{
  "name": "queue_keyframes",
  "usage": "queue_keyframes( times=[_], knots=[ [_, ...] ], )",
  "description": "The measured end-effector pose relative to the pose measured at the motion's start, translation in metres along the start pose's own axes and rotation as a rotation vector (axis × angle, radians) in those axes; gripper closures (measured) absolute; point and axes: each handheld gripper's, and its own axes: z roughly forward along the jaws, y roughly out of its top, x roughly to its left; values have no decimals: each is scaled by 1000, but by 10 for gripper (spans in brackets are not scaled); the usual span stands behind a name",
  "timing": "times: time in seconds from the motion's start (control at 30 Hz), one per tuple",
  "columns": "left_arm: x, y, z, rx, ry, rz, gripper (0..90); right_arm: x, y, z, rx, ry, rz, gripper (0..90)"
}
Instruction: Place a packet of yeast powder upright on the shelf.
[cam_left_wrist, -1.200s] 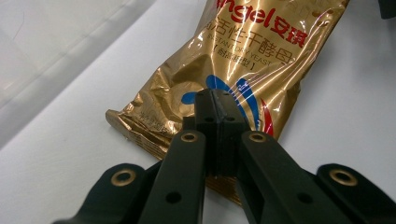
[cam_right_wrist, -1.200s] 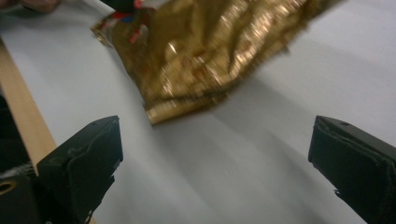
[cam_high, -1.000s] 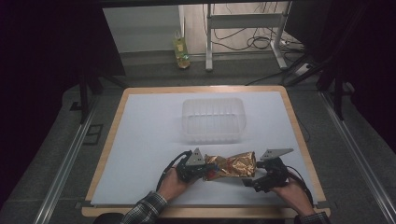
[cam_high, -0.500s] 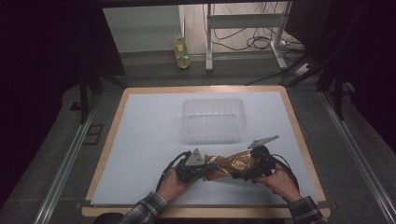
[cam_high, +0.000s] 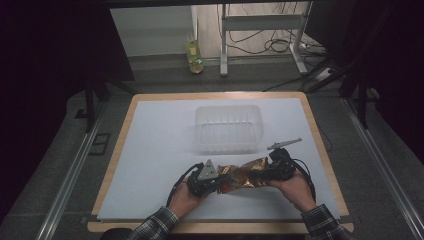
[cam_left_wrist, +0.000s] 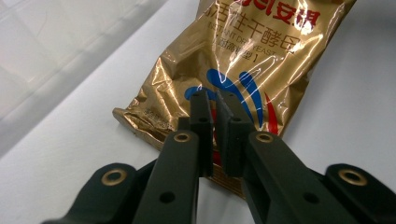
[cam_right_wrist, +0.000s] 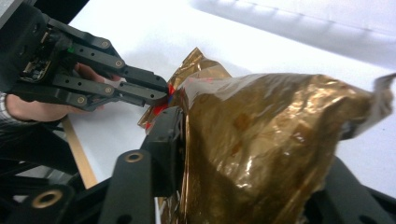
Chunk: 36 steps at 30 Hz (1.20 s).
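Right hand-held gripper (cam_high: 267, 172) newly around (crinkled) gold pouch (cam_high: 243, 174)

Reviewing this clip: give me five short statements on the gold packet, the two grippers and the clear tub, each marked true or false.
1. The left gripper is shut on the gold packet. True.
2. The right gripper hangs apart from the packet. False: its jaws have just been closing, and the packet sits between them, pressed by the pads.
3. The gold packet lies inside the clear tub. False: it is nearer the person, between the two grippers.
4. The packet bears blue and red markings. True.
5. The tub stands on bare wood. False: it stands on the white sheet.
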Motion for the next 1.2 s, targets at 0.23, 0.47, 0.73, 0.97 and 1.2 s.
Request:
queue_keyframes(
  times=[0.23,0.47,0.73,0.97,1.2],
  knots=[
    [1,0,-3,-6,0,-6,817,5,4,-1,21,-20,-20,592],
    [4,-1,-10,-27,-11,-35,776,8,12,-9,3,6,0,665],
    [2,-1,-12,-22,-13,-32,712,15,19,-21,-5,-34,-28,678],
    [1,-2,-16,-24,-2,-28,657,16,21,-30,-12,-58,-47,683],
    [-2,-4,-23,-40,3,-26,532,17,25,-42,-28,-84,-53,684]
  ],
)
